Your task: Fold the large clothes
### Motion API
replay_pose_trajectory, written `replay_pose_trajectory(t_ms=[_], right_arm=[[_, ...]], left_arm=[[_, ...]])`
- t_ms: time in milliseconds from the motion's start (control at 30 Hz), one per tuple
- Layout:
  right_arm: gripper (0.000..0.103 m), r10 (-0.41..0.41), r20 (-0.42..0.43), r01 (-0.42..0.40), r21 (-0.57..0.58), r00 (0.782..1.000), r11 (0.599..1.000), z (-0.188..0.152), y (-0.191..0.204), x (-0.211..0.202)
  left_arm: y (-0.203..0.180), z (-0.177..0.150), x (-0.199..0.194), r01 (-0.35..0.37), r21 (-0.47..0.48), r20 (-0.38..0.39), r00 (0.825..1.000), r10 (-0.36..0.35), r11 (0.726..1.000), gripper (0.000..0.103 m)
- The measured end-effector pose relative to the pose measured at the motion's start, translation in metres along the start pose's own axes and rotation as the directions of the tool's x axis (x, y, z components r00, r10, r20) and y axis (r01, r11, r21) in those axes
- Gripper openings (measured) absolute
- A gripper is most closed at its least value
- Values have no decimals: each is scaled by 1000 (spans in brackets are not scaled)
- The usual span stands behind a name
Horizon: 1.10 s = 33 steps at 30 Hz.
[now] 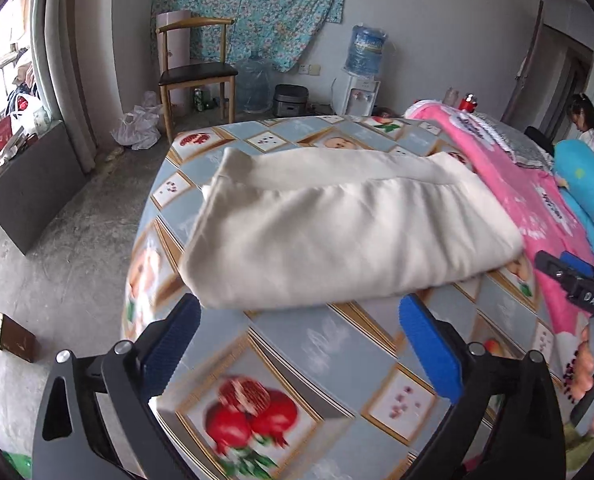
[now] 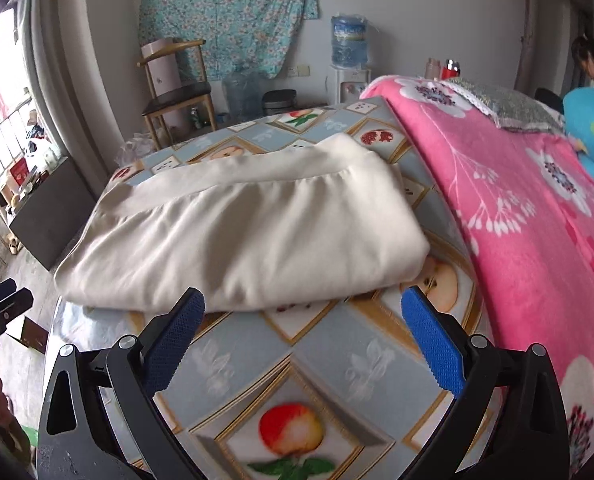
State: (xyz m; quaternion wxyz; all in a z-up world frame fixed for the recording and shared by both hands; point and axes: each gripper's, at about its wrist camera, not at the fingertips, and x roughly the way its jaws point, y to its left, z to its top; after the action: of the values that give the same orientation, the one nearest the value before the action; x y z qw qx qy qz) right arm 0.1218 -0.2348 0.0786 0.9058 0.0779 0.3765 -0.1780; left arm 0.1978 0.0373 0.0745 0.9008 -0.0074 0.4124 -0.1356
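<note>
A cream garment (image 1: pixel 337 220) lies folded into a thick rectangle on the table with the fruit-print cloth (image 1: pixel 305 364). In the right wrist view the same folded garment (image 2: pixel 237 232) lies ahead, its near edge just beyond the fingertips. My left gripper (image 1: pixel 301 320) is open, its blue pads wide apart with only tablecloth between them. My right gripper (image 2: pixel 303 312) is open too, nothing between its pads. The right gripper (image 1: pixel 577 284) also shows at the right edge of the left wrist view, and the left gripper (image 2: pixel 1 304) at the left edge of the right wrist view.
A pink flowered blanket (image 2: pixel 537 208) covers the bed right of the table, with a blue pillow (image 2: pixel 593 128) and a seated person (image 2: pixel 593 68) beyond. Behind stand a wooden chair (image 1: pixel 197 72), a water dispenser (image 1: pixel 363 76) and a dark cabinet (image 1: pixel 33 184) on the floor at left.
</note>
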Motion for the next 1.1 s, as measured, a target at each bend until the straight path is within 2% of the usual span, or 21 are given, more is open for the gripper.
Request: replay_pose_trajectory(t_ms=[133, 333, 433, 567, 867, 967, 1100], right_arm=[[96, -35, 42, 35, -19, 998, 999, -12, 19, -22], [96, -74, 85, 75, -9, 994, 997, -19, 25, -51], [96, -61, 88, 62, -5, 994, 998, -22, 28, -61], [96, -65, 85, 67, -17, 994, 998, -24, 37, -64], [96, -59, 88, 62, -33, 994, 998, -27, 49, -66], [96, -45, 68, 47, -19, 997, 999, -27, 49, -62], [96, -39, 28, 39, -23, 999, 999, -26, 51, -52]], left_arm=[[-16, -19, -14, -29, 50, 1, 1000, 29, 998, 98], [-16, -30, -41, -25, 2, 79, 997, 24, 1000, 98], [-18, -31, -50, -86, -10, 113, 990, 86, 996, 98], [-27, -31, -57, -194, 5, 138, 972, 192, 981, 98], [-34, -29, -53, -309, -44, 132, 941, 312, 950, 98], [-36, -29, -47, -270, -43, 129, 953, 273, 962, 98], [-36, -27, -31, -209, -64, 47, 976, 212, 976, 98]])
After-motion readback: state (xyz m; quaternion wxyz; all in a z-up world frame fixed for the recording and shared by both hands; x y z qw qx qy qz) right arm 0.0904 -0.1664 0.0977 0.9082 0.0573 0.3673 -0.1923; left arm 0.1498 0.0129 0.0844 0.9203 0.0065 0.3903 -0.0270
